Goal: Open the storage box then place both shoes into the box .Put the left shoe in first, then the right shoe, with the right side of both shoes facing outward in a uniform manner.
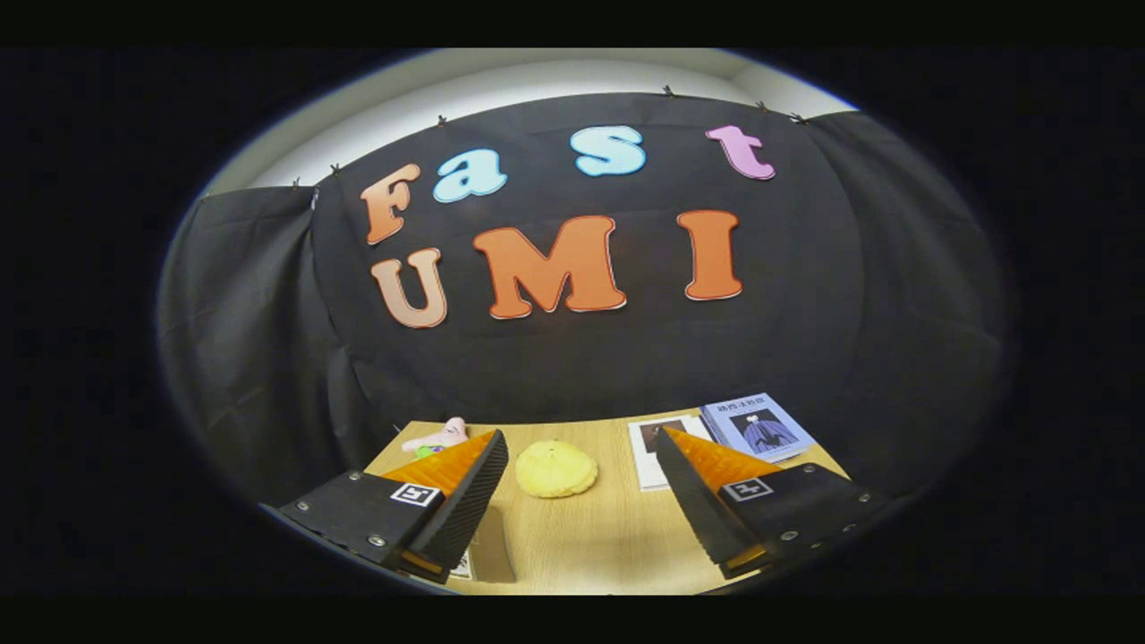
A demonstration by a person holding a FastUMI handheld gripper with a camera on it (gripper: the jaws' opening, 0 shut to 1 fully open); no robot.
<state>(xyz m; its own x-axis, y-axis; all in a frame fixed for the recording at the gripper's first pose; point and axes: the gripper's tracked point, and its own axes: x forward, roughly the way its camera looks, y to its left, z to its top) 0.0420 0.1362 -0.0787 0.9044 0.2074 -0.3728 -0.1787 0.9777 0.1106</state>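
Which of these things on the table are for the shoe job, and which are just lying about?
For the job:
- gripper, fingers open, holding nothing

Lying about:
- yellow bun, just ahead, between the fingers
- pink toy, beyond the left finger
- booklet and paper, beyond the right finger

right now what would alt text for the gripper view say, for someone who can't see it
The gripper is open over a wooden table, nothing between its fingers. Just ahead sits a round yellow object; a pink toy lies beyond the left finger, and a blue booklet and a paper sheet by the right.
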